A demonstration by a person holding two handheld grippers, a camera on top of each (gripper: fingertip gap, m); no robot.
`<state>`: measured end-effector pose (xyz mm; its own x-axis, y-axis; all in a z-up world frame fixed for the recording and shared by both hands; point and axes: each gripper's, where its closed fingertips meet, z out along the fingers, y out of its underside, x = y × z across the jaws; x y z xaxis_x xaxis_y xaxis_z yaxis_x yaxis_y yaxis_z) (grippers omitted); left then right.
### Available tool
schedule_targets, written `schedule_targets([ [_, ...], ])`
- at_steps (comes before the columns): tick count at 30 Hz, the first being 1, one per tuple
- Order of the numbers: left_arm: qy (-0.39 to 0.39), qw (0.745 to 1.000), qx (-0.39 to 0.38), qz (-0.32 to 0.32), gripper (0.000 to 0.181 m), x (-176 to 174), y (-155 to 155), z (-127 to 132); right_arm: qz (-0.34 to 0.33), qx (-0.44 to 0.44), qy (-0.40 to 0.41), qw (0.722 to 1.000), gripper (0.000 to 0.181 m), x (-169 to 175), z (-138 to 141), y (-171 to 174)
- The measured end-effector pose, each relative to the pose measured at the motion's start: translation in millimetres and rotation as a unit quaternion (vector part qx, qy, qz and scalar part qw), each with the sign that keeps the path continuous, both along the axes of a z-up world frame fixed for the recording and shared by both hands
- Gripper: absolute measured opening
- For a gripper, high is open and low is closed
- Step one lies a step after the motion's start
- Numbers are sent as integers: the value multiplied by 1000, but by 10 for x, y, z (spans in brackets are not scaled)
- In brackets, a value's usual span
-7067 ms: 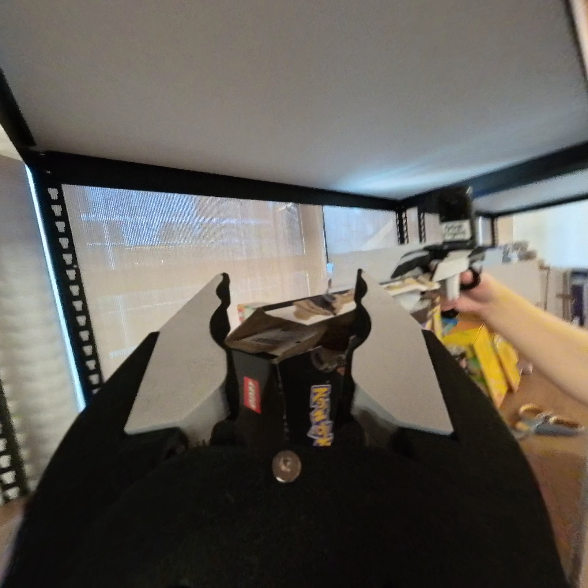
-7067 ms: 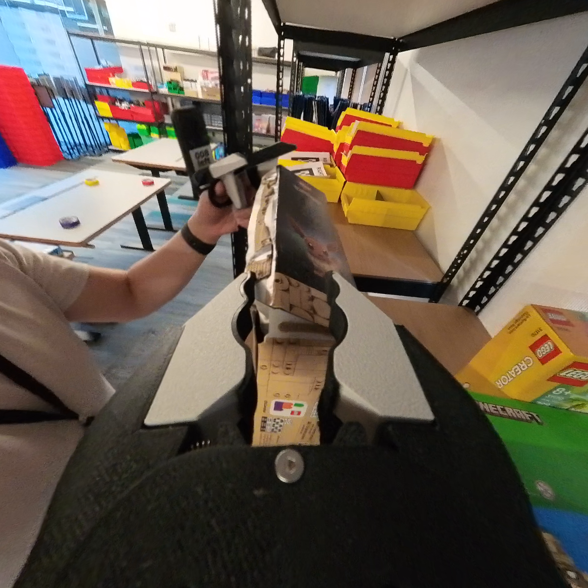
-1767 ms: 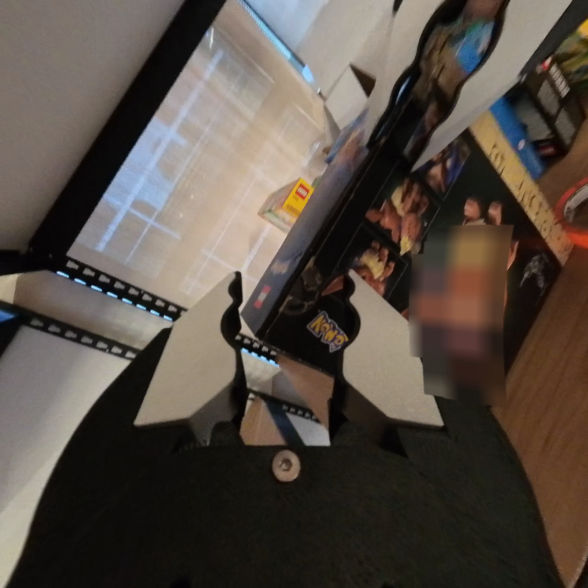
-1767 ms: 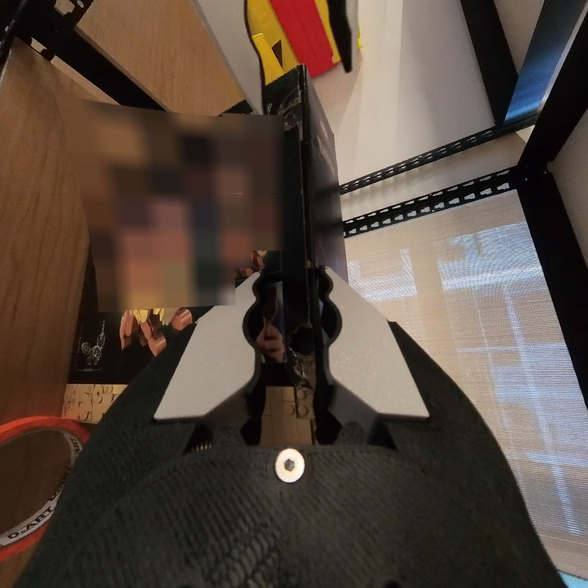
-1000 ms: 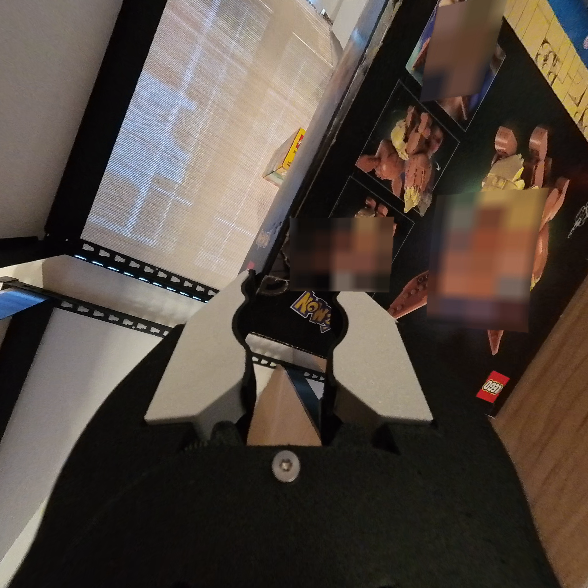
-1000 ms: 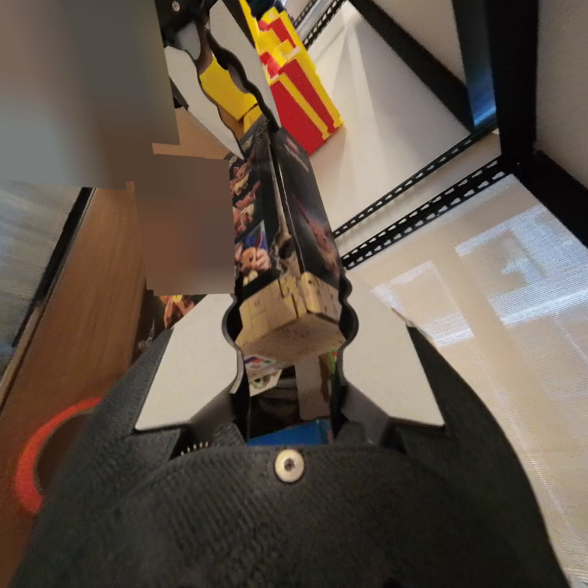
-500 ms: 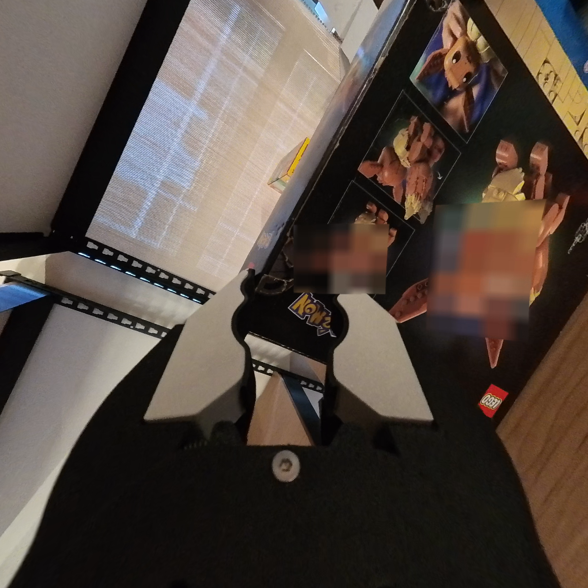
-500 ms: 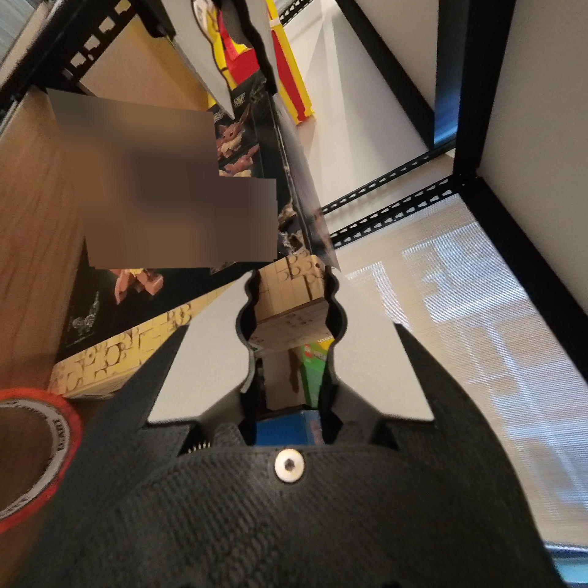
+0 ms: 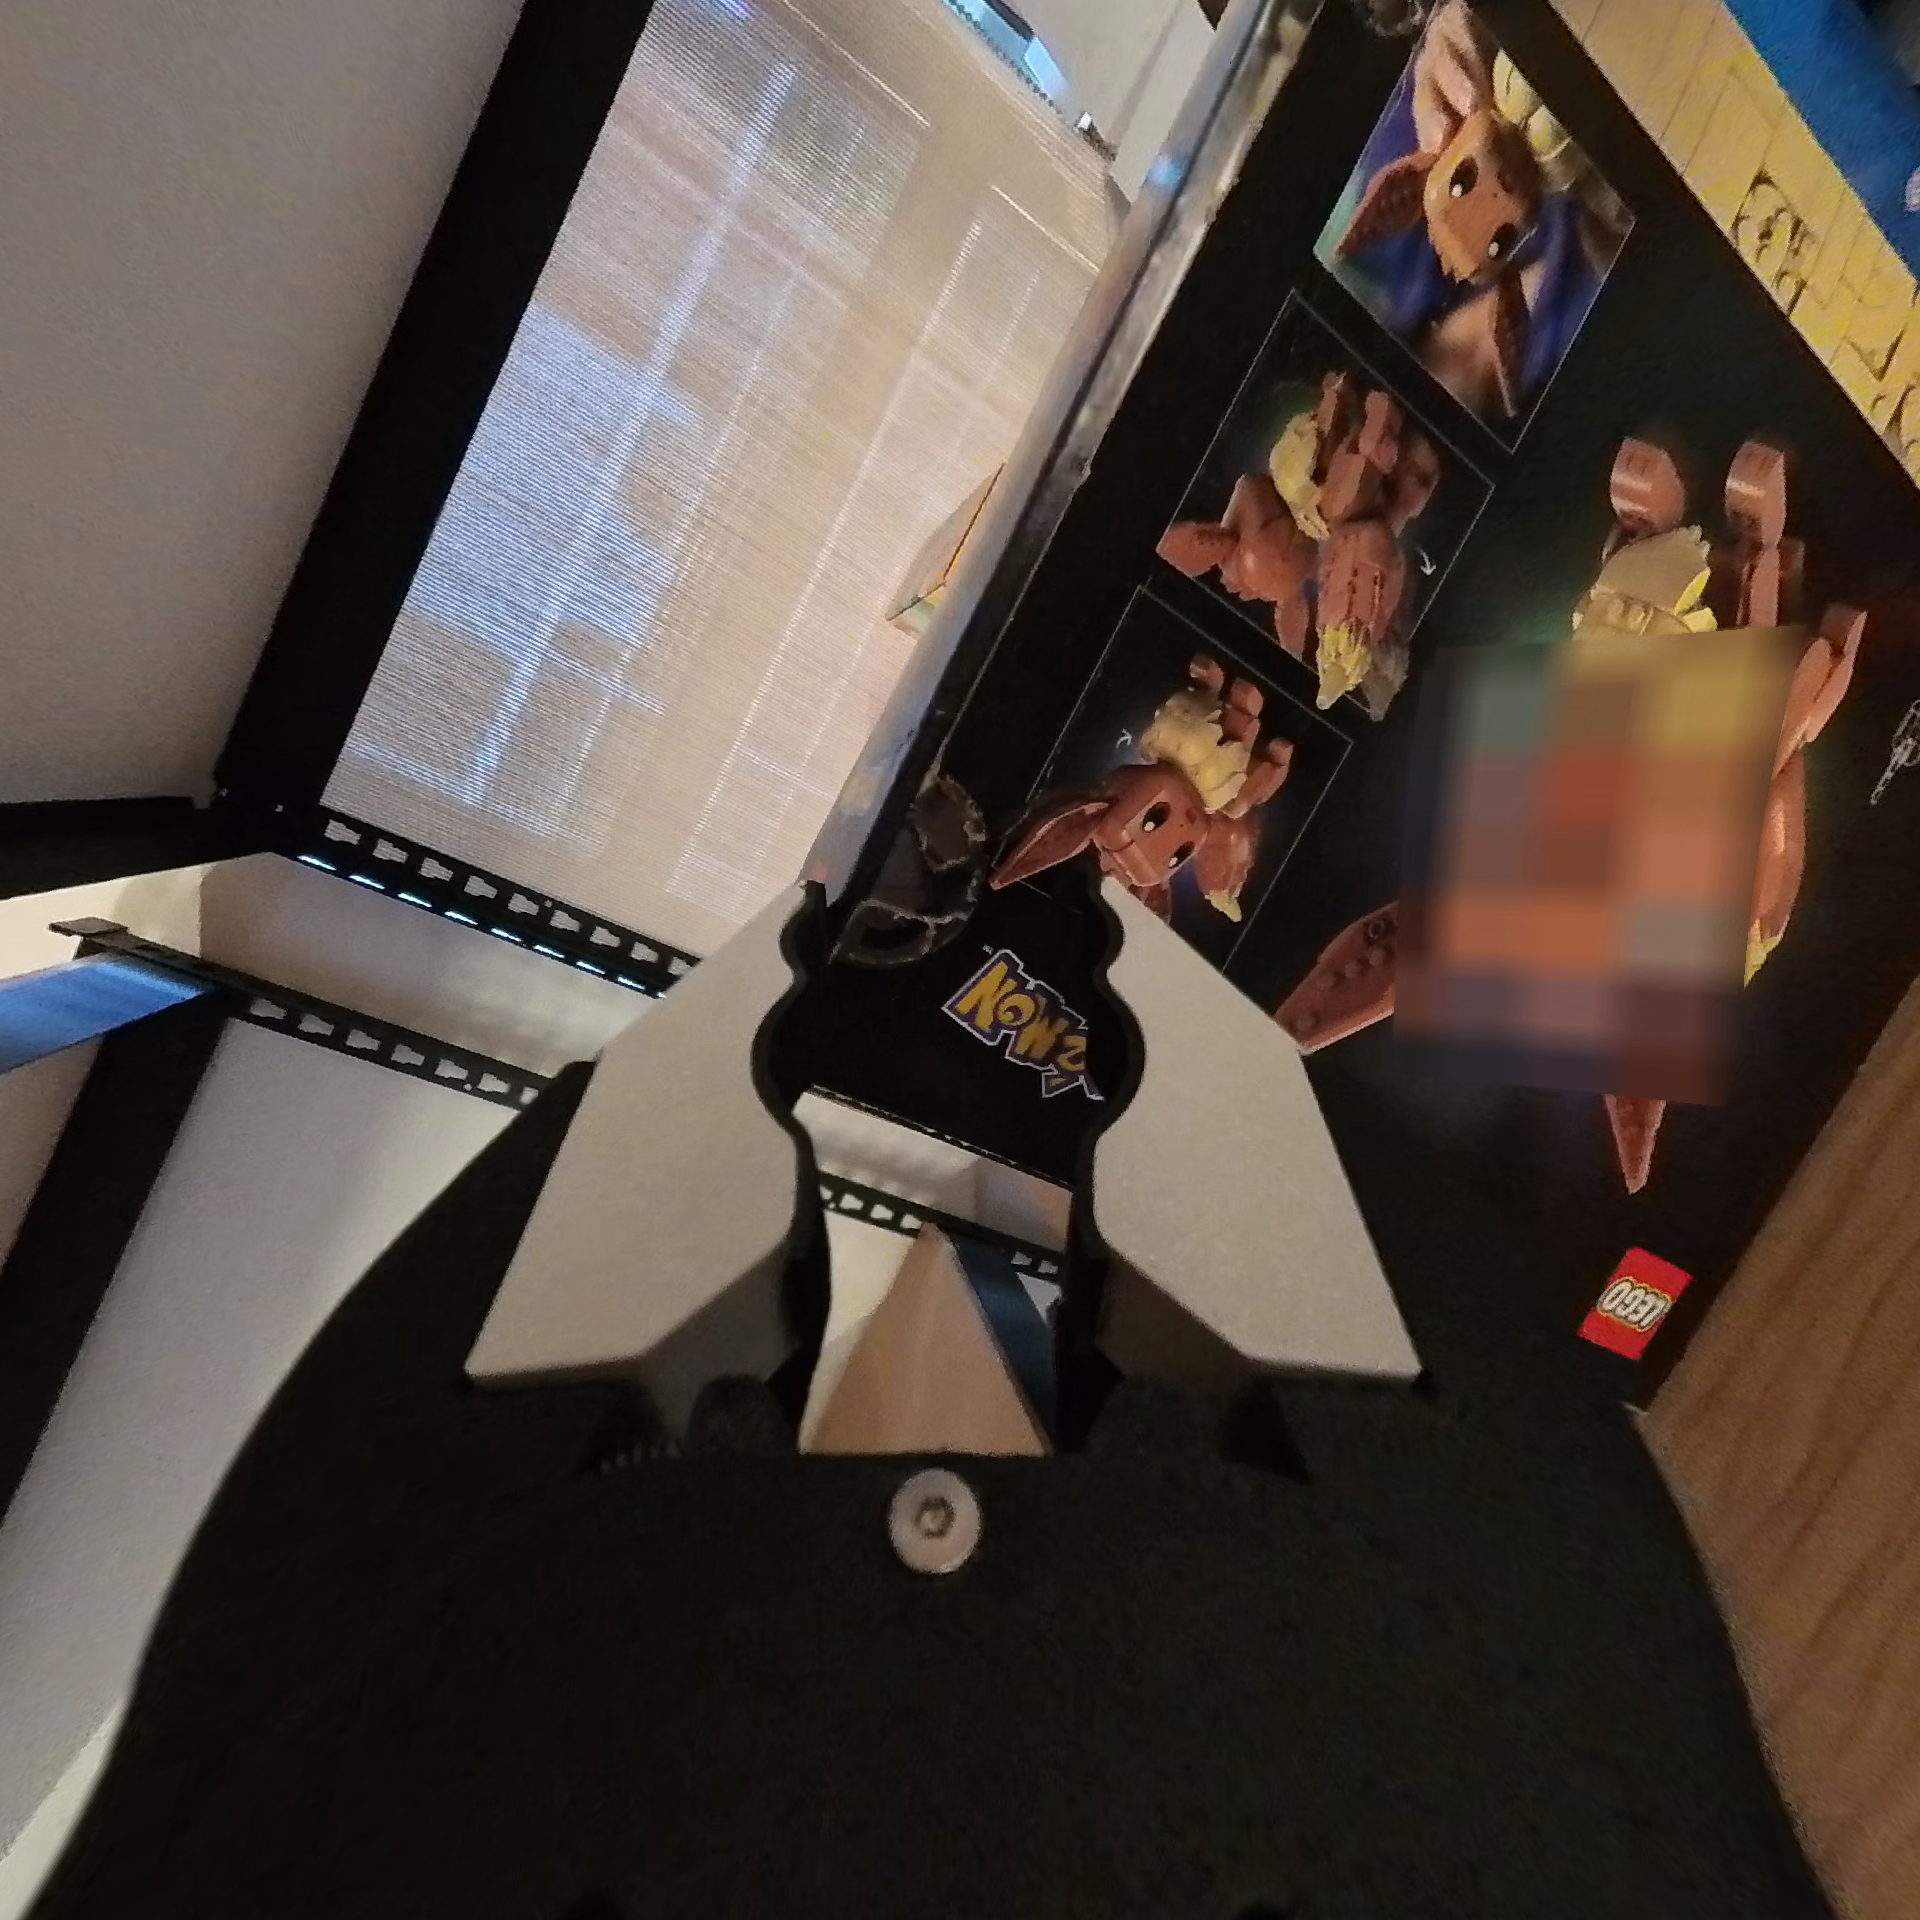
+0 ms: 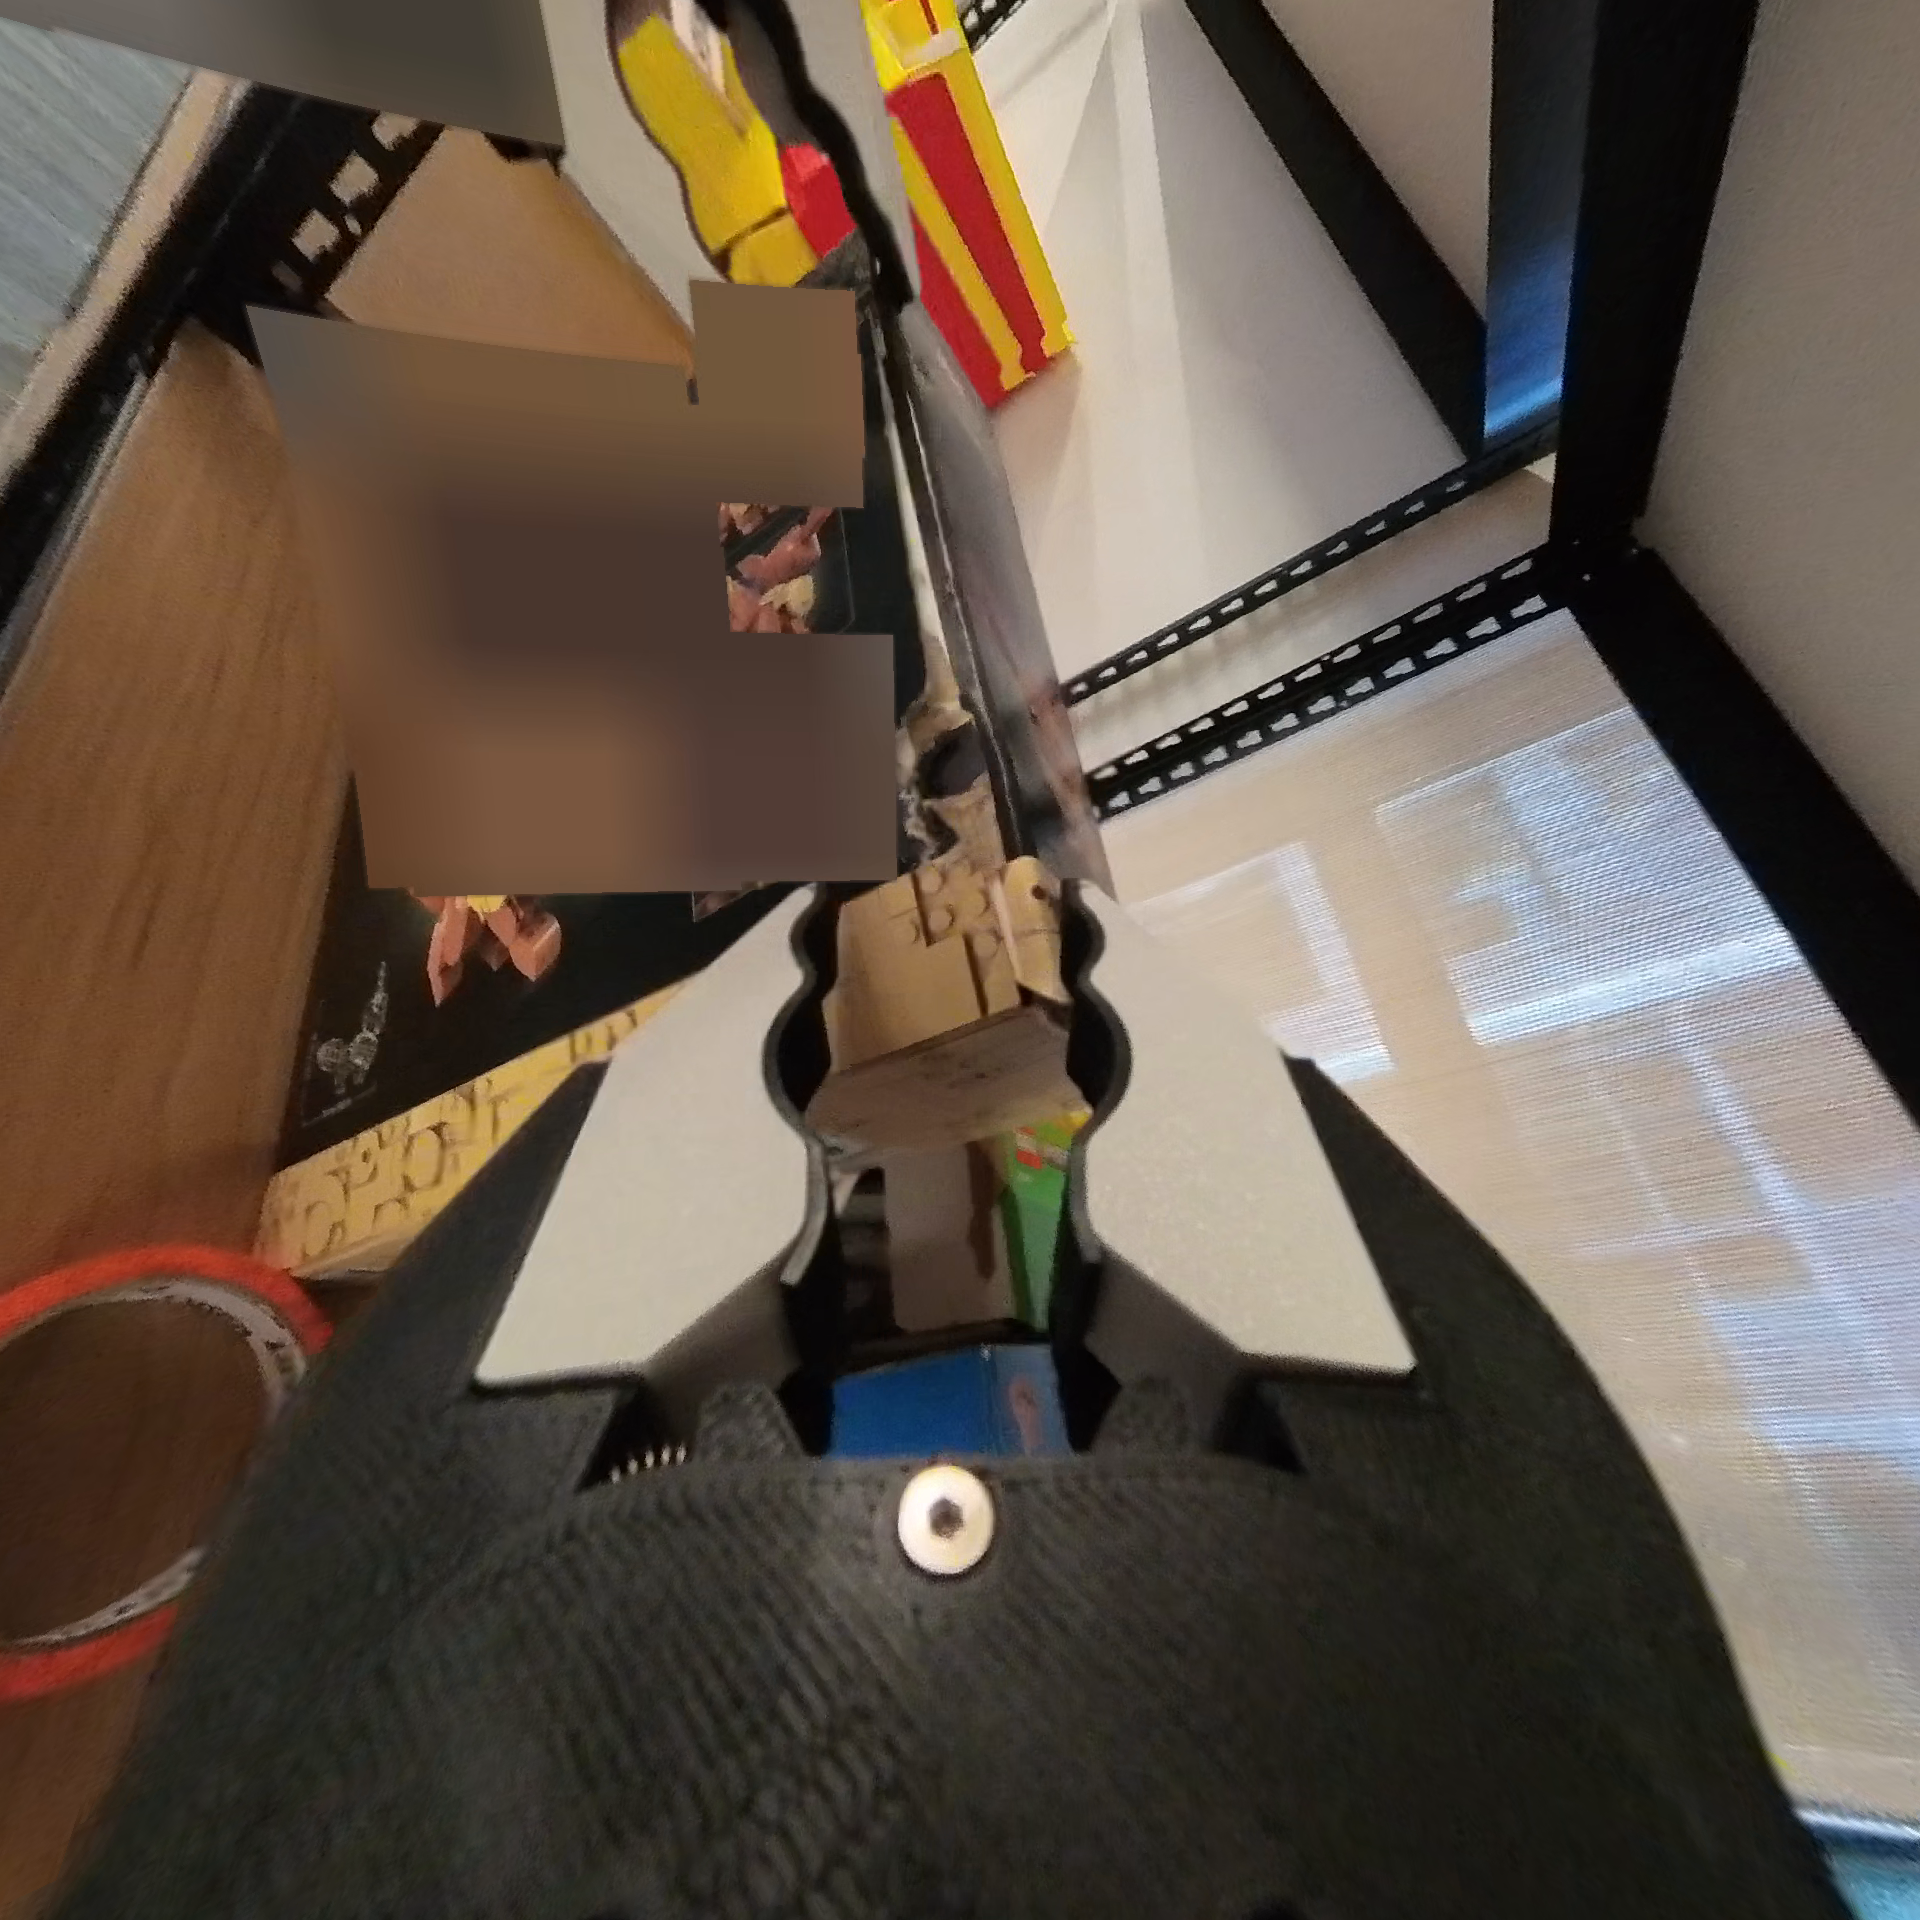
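The box [image 9: 1351, 520] is a flat black toy-brick carton. In the right wrist view it shows edge-on, with its long axis running straight away from the right gripper [image 10: 945, 904] towards the left gripper [image 9: 951, 904] at its far end. Its broad back face is turned towards the wooden shelf [image 10: 156, 727] at a slant. Whether any edge rests on the board I cannot tell.

That face carries framed photos of a brown, big-eared brick creature. It also has a small red square logo near one corner, a yellow-and-blue wordmark at the corner between the left fingers, and a tan brick-patterned strip along the right gripper's end (part of the face is masked).

The left jaws stand parted about the black corner, and the right jaws bracket the tan end. The pictures do not show whether either pair presses on the card or merely flanks it.

A red-rimmed tape roll [image 10: 62, 1309] lies on the shelf near the right gripper. A blue carton [image 10: 914, 1392] and a green one [image 10: 1029, 1174] show between its fingers. Yellow-and-red bins [image 10: 977, 260] sit beyond, and a pale mesh panel [image 9: 675, 468] backs the rack.
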<state>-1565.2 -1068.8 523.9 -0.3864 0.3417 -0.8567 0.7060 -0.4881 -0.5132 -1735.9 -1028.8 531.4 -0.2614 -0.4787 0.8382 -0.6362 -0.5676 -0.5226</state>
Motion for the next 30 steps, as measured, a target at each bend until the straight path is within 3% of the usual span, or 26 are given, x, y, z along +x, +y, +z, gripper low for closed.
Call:
schedule_targets([
  [6,2,1000,-11,-21,39,-7,53,47,-12,38,-14,999,47,50,26,-23],
  [14,103,990,16,-96,42,62,339,194,-36,83,-108,990,51,-85,32,276],
  [16,150,983,20,-107,39,136,480,143,-39,123,-143,981,43,-218,-248,497],
  [18,206,969,48,-131,37,175,672,-39,-69,188,-146,969,38,-372,-797,628],
  [20,251,947,106,-169,36,121,879,-357,-90,280,-133,947,38,-433,-1426,765],
  [23,280,914,207,-210,34,-69,1089,-884,-93,370,-133,915,38,-304,-2009,854],
  [26,277,885,309,-212,35,-284,1246,-1326,-119,402,-98,903,40,-228,-2326,807],
  [30,290,872,345,-188,34,-514,1468,-1613,-155,442,-62,881,42,-308,-2630,723],
])
